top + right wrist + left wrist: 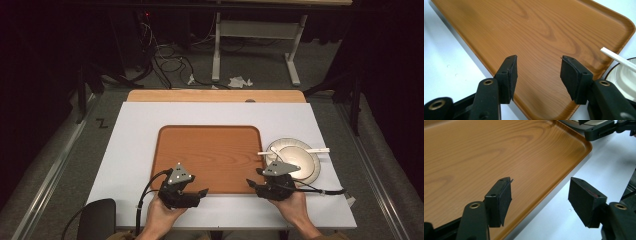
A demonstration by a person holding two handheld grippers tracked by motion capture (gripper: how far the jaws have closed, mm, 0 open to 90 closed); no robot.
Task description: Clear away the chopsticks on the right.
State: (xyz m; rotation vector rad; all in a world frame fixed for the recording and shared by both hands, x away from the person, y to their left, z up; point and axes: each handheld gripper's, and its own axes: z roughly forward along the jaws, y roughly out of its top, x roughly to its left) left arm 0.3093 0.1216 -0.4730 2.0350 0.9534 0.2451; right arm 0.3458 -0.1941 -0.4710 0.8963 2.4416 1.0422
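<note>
An empty wood-grain tray [210, 157] lies in the middle of the white mat [130, 150]. At its near edge my left gripper [202, 192] points right and my right gripper [252, 184] points left, tips facing each other. In the left gripper view the open gripper [540, 185] straddles the tray's [486, 152] front rim near a rounded corner, holding nothing. The right gripper [539, 60] also stands open over the tray [536, 25], empty. Right of the tray, a white plate [312, 170] carries a bowl [295, 160] with a white stick [317, 150] across it.
The plate's rim [624, 75] and the stick [616, 58] sit close to my right gripper's right jaw. The other gripper [599, 130] shows beyond the tray corner. A dark chair back [97, 217] stands at the near left. Cables [165, 60] and table legs [255, 45] lie beyond the table.
</note>
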